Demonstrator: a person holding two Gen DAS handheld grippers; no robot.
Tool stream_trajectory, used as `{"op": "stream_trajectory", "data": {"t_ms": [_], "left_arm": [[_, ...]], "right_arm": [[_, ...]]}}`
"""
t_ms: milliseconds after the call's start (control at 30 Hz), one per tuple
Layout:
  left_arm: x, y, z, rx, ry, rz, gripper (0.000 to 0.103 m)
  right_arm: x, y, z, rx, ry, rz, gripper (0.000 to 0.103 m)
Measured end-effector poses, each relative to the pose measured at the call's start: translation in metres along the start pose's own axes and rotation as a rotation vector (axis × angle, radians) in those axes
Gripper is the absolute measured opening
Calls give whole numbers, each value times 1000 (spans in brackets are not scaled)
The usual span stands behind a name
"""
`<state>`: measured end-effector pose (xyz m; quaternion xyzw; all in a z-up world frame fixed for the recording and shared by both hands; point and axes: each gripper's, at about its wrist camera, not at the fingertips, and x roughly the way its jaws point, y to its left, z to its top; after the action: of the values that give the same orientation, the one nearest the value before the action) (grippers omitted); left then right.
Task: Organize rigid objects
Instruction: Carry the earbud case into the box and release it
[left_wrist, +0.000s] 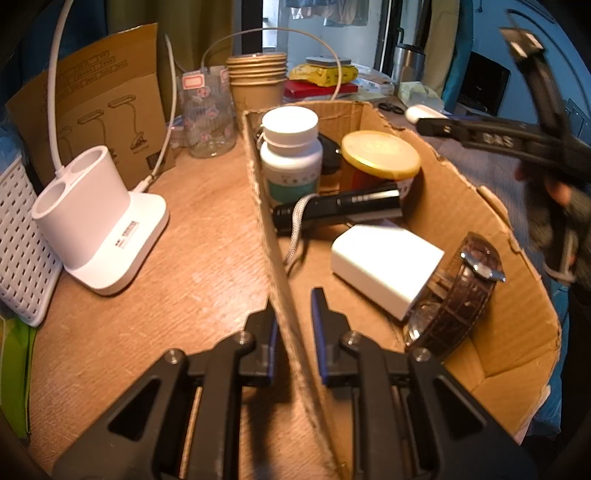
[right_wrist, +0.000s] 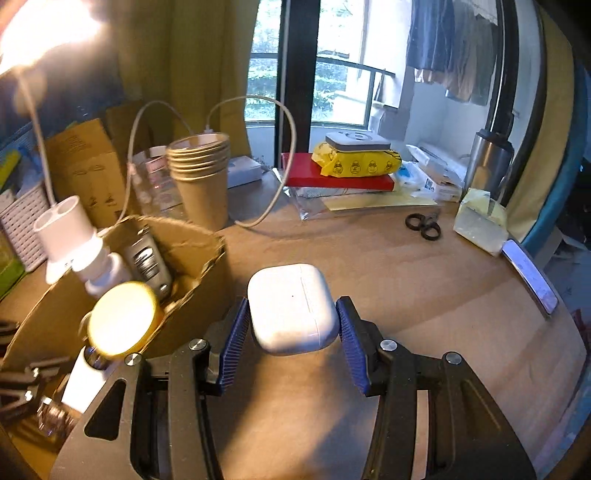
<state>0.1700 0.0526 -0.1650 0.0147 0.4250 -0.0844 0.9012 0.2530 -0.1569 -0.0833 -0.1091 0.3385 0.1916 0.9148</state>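
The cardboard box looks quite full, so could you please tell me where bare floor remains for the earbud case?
In the cardboard box, the far end is crowded: white pill bottle, yellow-lidded jar and black flashlight. The white charger and brown watch fill the middle. Bare floor shows between the charger and the left gripper, and along the right wall. The right gripper brackets the earbud case.

You see a white earbud case (right_wrist: 293, 308), blue ribbed pads (right_wrist: 232, 343), and a yellow-lidded jar (left_wrist: 380, 153) in the brown cardboard box (left_wrist: 480, 229).
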Motion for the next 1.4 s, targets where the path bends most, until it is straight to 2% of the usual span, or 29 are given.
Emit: {"op": "stream_trajectory", "data": {"t_ms": [400, 700, 1133, 1400], "left_arm": [[0, 0, 0, 0, 0, 0, 17], [0, 0, 0, 1, 0, 0, 17], [0, 0, 0, 1, 0, 0, 17], [0, 0, 0, 2, -1, 1, 17]], "right_arm": [[-55, 30, -8, -17, -63, 34, 51], [-75, 64, -12, -54, -81, 89, 51], [-57, 107, -23, -124, -25, 146, 51], [-45, 115, -32, -165, 9, 115, 51]]}}
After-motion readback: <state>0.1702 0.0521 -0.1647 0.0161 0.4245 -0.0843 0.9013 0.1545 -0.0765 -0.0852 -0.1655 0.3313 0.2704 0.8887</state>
